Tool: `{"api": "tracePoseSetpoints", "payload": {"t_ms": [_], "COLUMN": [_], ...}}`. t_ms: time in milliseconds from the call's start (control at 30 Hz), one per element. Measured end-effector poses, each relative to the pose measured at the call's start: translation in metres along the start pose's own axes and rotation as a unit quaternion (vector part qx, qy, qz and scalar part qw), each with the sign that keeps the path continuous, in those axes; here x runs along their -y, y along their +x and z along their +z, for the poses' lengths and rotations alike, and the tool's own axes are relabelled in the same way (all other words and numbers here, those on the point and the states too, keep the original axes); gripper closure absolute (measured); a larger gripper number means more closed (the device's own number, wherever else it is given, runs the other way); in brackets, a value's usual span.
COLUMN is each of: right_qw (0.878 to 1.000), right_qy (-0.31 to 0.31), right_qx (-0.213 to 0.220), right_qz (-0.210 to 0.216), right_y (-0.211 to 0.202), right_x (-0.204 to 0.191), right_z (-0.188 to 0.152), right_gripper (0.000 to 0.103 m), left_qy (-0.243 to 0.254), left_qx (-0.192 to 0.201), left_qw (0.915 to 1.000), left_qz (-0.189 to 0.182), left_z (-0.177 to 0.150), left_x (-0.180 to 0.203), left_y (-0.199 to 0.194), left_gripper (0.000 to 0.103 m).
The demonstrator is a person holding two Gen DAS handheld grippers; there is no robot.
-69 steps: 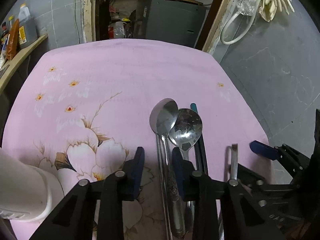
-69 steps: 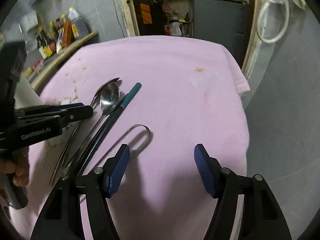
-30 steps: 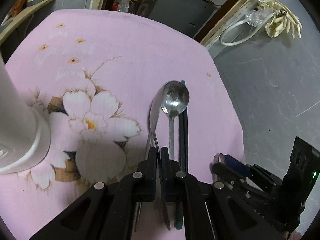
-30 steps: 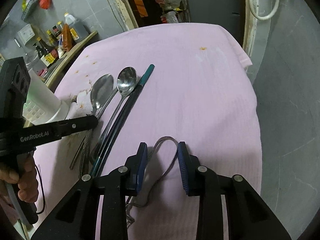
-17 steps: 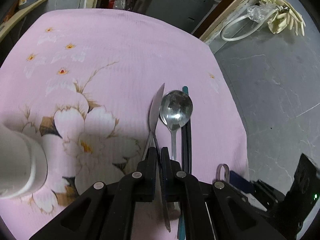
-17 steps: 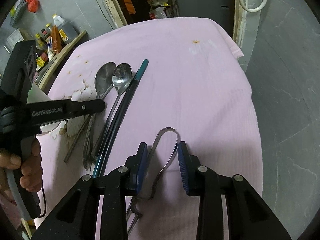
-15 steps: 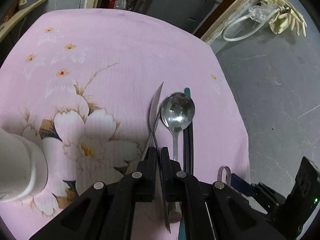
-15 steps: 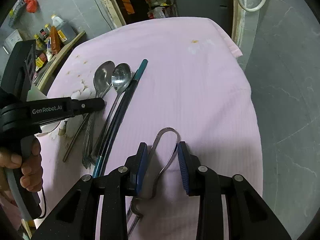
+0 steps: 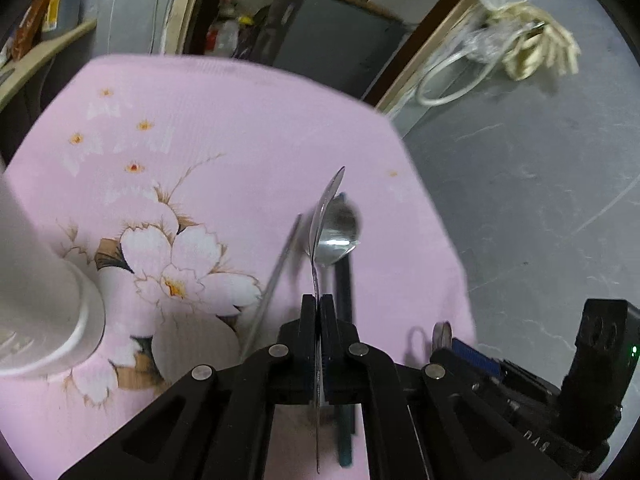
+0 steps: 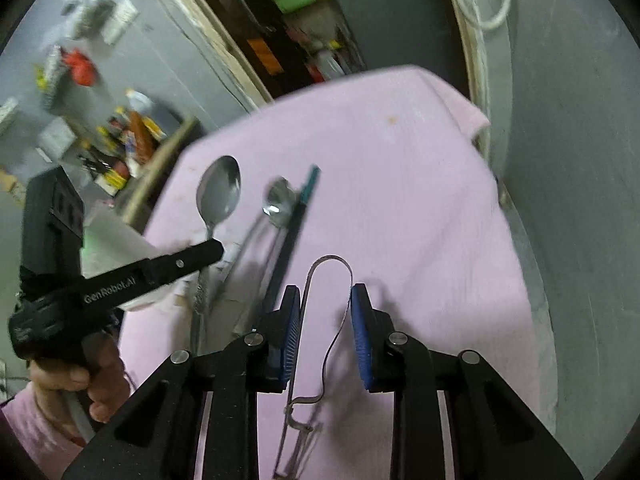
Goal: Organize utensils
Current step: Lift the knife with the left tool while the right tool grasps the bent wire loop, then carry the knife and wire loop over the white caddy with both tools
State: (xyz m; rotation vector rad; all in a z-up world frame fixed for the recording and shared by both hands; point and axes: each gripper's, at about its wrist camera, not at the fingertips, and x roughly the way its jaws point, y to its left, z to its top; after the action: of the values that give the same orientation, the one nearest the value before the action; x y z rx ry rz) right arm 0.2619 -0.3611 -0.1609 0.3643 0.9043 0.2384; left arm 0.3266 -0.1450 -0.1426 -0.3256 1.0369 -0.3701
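My left gripper is shut on the handle of a steel spoon, which is raised off the pink flowered cloth and seen edge-on. The right wrist view shows that gripper and its spoon from the side. A second spoon lies on the cloth beside dark chopsticks with a teal end, and a thin stick lies to their left. My right gripper holds looped metal tongs between its blue pads, jaws closing, lifted above their shadow. A white holder stands at the left.
The cloth's right edge drops to a grey floor. A shelf with bottles runs along the far left. A dark cabinet stands behind the table. A person's hand grips the left tool.
Both grippers closed from open, the left on the spoon handle, the right around the tongs. Since then both have risen, lifting the spoon and the tongs off the cloth.
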Motion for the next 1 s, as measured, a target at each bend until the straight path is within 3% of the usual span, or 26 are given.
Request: {"api": "tracePoseSetpoints", "payload": {"t_ms": [233,567,767,1000], "right_qw": [0.996,0.981,0.965,0.941], "right_qy": [-0.043,-0.103,-0.140,-0.191], "right_qx": [0.075,0.156,0.199,0.241], "right_qz": [0.018,0.047,0.100,0.140], "right_y": [-0.045,-0.086,-0.092,-0.084], "right_x": [-0.029,-0.094,-0.160,-0.236], "right_z": [0.002,0.029,0.065,0.094], "right_gripper": [0.081,0.082,0.082,0.082], "left_qy": [0.014,0.041,0.030,0.004], "left_qx": [0.071,0.166,0.235,0.311], "left_qw": [0.9970,0.9848,0.9713,0.9504], "left_qz": [-0.026,-0.034,-0.025,0.007], "left_z": [-0.015,-0.015,0.001,0.032], "left_x": [0.009,0.007,-0.020,-0.087], "left_y": [-0.062,-0.153,-0.214,-0.268], "left_gripper": [0.100,0.100,0.100,0.100]}}
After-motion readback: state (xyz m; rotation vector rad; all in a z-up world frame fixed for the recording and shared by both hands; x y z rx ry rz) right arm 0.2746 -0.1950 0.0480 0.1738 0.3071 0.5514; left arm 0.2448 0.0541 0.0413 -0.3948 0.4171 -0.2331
